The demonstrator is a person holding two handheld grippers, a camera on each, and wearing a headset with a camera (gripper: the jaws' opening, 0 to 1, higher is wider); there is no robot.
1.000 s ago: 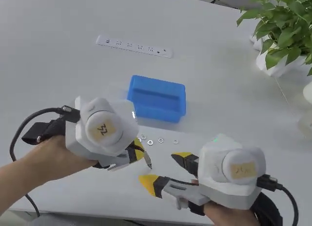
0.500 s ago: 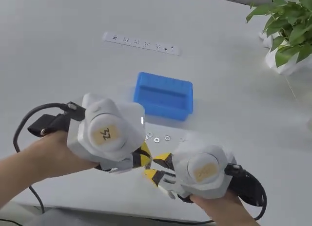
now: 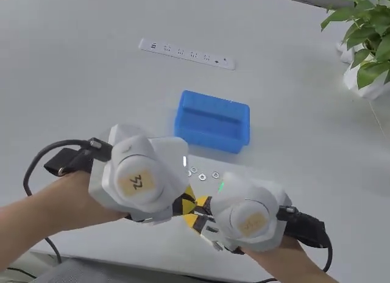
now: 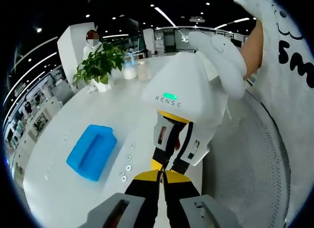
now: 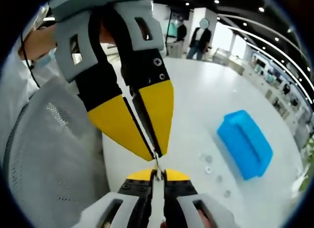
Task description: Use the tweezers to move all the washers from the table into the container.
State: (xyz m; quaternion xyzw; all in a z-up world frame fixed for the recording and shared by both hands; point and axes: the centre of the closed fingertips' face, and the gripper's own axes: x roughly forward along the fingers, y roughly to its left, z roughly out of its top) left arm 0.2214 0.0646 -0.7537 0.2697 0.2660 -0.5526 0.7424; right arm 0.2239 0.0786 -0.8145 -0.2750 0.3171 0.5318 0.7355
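My left gripper (image 4: 162, 177) has its jaws clamped on the tweezers (image 5: 156, 169). My right gripper (image 5: 157, 181) meets it tip to tip above the counter's (image 3: 91, 88) near edge, its jaws pinched together on the same thin steel. I judge this a re-grip, setting the tool before any picking. To do it well, one pair must hold firm until the other is sure, or the tweezers twist or drop. I want the two arms lying across my pads, so that closing squeezes them, and the points reaching well clear of my yellow tips.

Just beyond lie the washers (image 3: 203, 175), a short loose row flat on the counter. They are small and thin, so I should come in low and shallow and pinch one rim at a time.

Just past them, toward the counter's middle, sits the blue container (image 3: 213, 121), open-topped. The carry is short: lift clear of its near wall and release inside.
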